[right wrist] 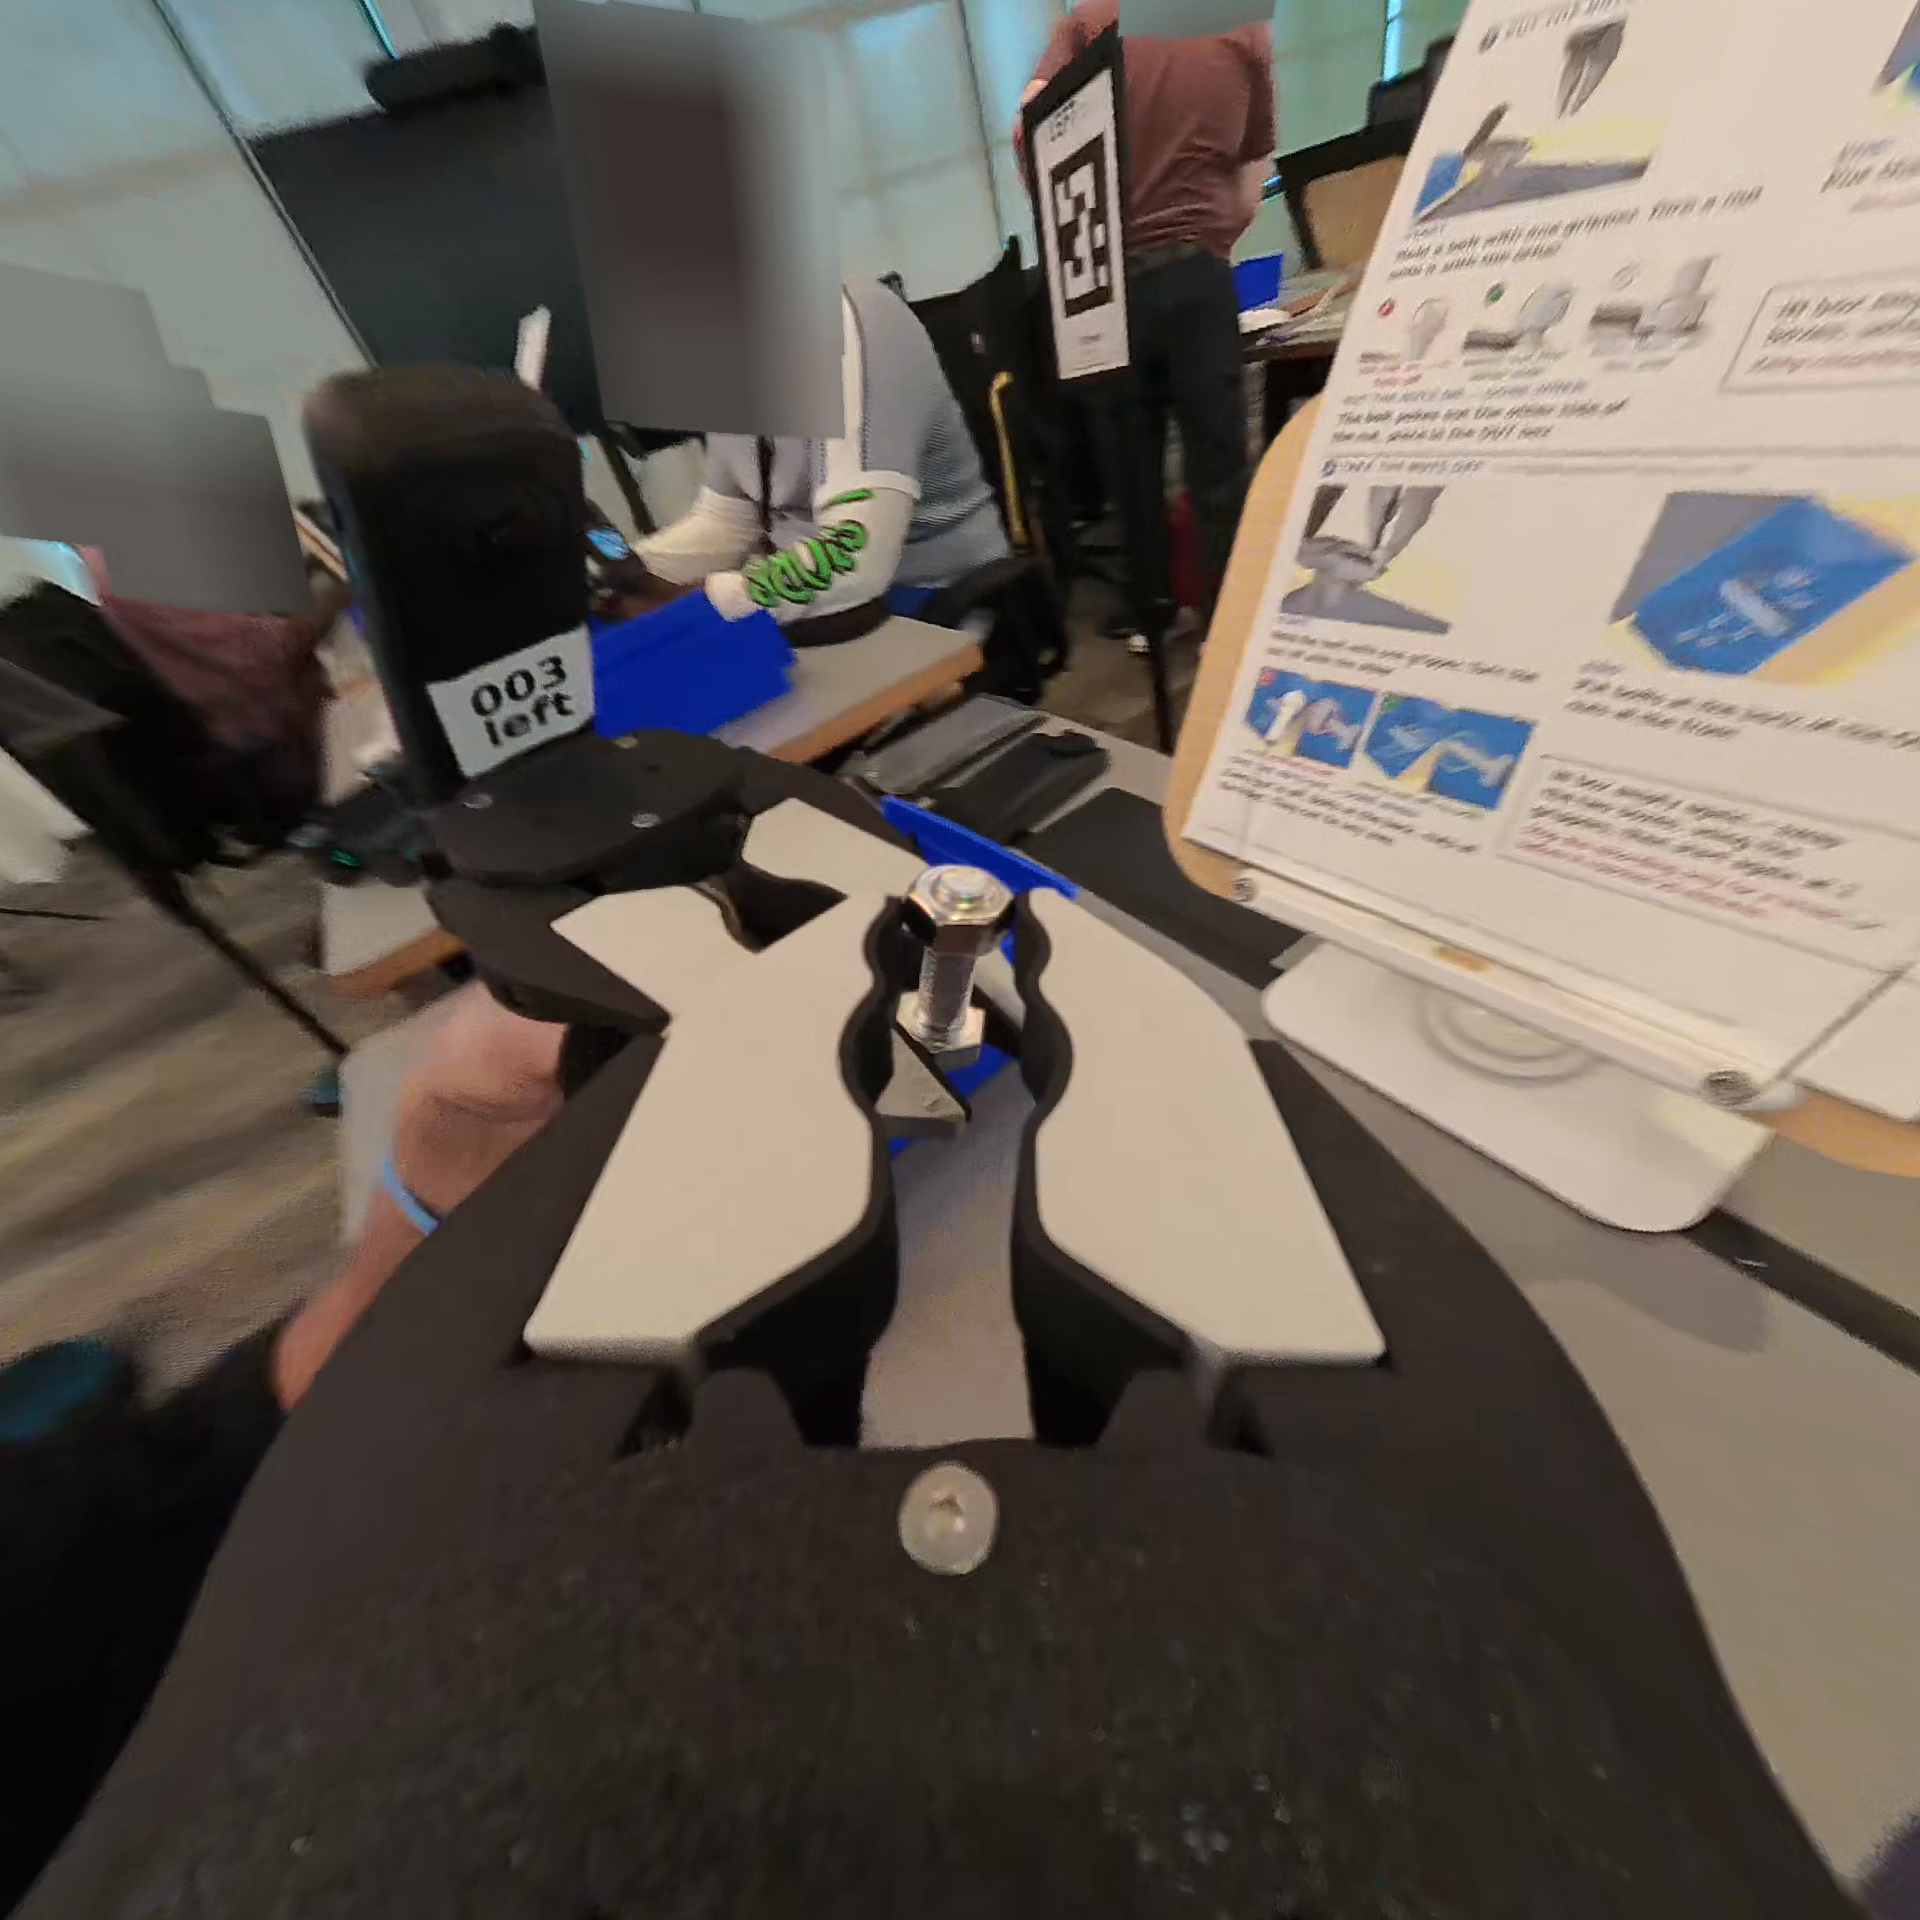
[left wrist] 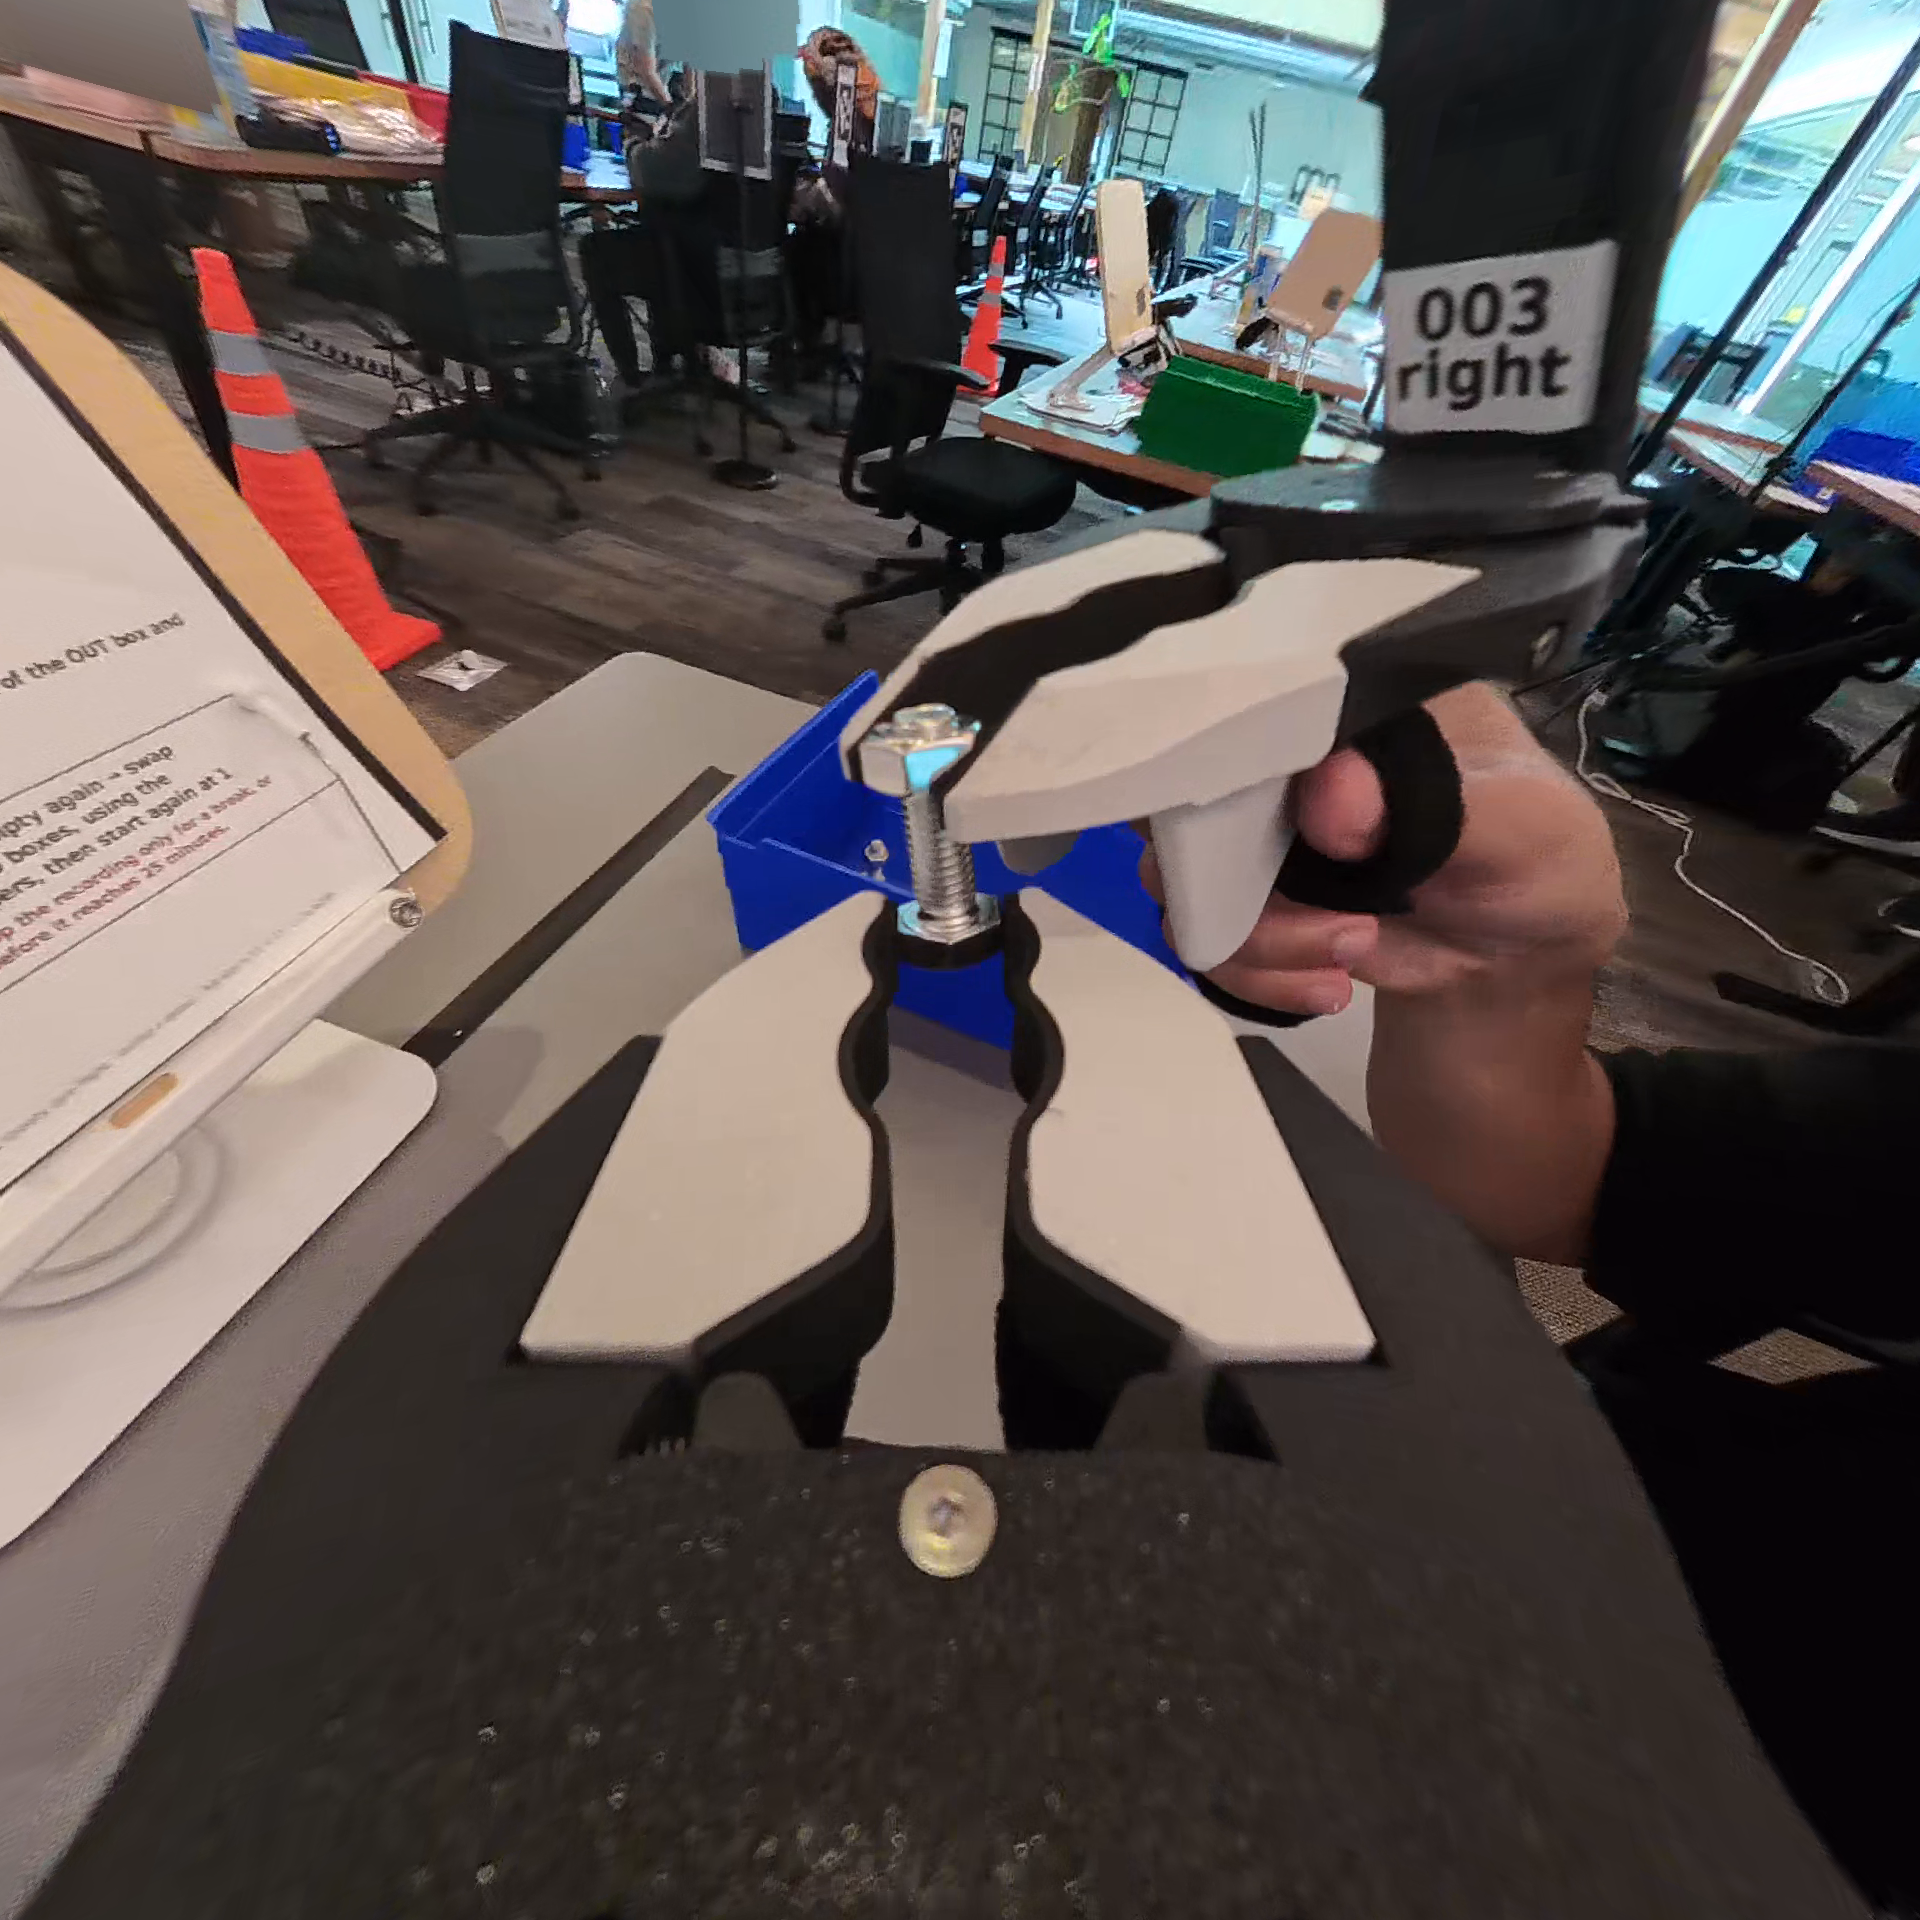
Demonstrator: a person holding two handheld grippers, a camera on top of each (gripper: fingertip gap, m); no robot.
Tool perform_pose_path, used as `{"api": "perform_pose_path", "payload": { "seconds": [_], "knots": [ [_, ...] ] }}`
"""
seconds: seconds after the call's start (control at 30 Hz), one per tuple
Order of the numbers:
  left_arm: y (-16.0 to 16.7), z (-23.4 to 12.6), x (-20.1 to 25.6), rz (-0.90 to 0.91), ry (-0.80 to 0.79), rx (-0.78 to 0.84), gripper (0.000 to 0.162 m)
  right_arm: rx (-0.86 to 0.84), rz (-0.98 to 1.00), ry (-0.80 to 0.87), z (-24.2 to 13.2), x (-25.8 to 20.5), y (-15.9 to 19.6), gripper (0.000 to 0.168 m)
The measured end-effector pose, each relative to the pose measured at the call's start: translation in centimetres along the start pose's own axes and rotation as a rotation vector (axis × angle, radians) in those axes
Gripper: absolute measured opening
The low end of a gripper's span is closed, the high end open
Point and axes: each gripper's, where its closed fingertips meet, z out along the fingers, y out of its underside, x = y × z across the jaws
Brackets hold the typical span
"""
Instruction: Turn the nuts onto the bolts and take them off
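Note:
A silver bolt (left wrist: 935,842) stands upright between my two grippers, above a blue bin (left wrist: 800,862). My left gripper (left wrist: 948,935) is shut on the bolt's lower end, which looks like its head. My right gripper (left wrist: 914,764) comes in from the upper right, held by a hand (left wrist: 1455,914), and is shut on a hex nut (left wrist: 914,750) at the bolt's top, where the thread end pokes through. The right wrist view shows the same: the right gripper (right wrist: 956,920) on the nut (right wrist: 956,906), the threaded shaft (right wrist: 943,971) below it, and the left gripper (right wrist: 932,1049) at the lower end.
A white instruction board on a stand (left wrist: 156,831) rises at the table's left; it also shows in the right wrist view (right wrist: 1558,623). The grey table (left wrist: 582,831) lies below. An orange cone (left wrist: 281,457), office chairs and people at other desks are beyond. Both grippers' tips are close together, under 4 cm apart.

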Motion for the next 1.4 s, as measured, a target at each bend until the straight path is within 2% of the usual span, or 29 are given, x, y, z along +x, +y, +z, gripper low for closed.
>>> {"api": "perform_pose_path", "payload": {
  "seconds": [0.03,0.1,0.23,0.33,0.47,0.53,0.57,0.6,0.77,0.9,1.0,1.07,1.13,1.17,1.23,1.33,1.4],
  "knots": [
    [-0.1,0.0,0.2,0.004,0.016,0.005,0.018,-0.003,-0.041,0.003,-0.1,-0.2,0.0,0.023],
    [-0.4,-0.3,1.3,-0.009,0.098,0.027,0.018,0.027,-0.075,-0.117,-0.5,-1.8,-0.6,0.043],
    [-1.6,-1.8,4.3,-0.073,0.358,0.104,0.018,0.120,-0.032,-0.562,-3.0,-5.3,-1.8,0.049],
    [-2.0,-3.1,6.3,-0.115,0.532,0.132,0.018,0.114,0.112,-0.819,-4.5,-5.8,-1.6,0.053],
    [-1.7,-3.6,7.6,-0.118,0.643,0.119,0.018,0.121,0.270,-1.043,-4.9,-6.9,-1.7,0.054],
    [-1.7,-3.4,7.7,-0.129,0.656,0.122,0.018,0.141,0.299,-1.111,-5.1,-7.4,-2.0,0.043],
    [-1.8,-3.4,7.7,-0.132,0.664,0.124,0.018,0.139,0.299,-1.106,-4.8,-7.4,-1.9,0.036],
    [-1.7,-3.4,7.8,-0.132,0.667,0.121,0.018,0.139,0.286,-1.084,-4.5,-7.3,-1.7,0.020],
    [-2.0,-2.8,6.2,-0.146,0.566,0.146,0.017,0.157,0.302,-0.942,-3.1,-5.9,-2.0,0.020],
    [-1.9,-1.7,3.5,-0.078,0.333,0.144,0.018,0.148,0.325,-0.664,-1.2,-3.8,-2.1,0.020],
    [-1.2,-0.8,0.8,-0.005,0.109,0.094,0.017,0.116,0.344,-0.362,0.0,-1.4,-1.5,0.020],
    [-0.7,-0.4,-0.3,0.077,-0.018,0.059,0.017,0.113,0.248,-0.183,0.1,-0.1,-1.1,0.020],
    [-0.6,-0.1,-0.4,0.103,-0.057,0.040,0.017,0.109,0.158,-0.102,0.0,0.0,-1.1,0.020],
    [-0.7,-0.1,-0.1,0.104,-0.047,0.046,0.017,0.111,0.133,-0.099,-0.2,-0.2,-1.2,0.020],
    [-1.1,-0.4,0.9,0.084,0.018,0.067,0.017,0.137,0.083,-0.162,-0.8,-1.1,-1.9,0.036],
    [-1.9,-1.3,2.2,0.031,0.140,0.120,0.018,0.261,0.043,-0.411,-3.1,-3.1,-3.9,0.043],
    [-2.4,-2.1,3.8,-0.032,0.299,0.158,0.017,0.316,0.041,-0.600,-4.8,-4.0,-4.5,0.045]
  ]
}}
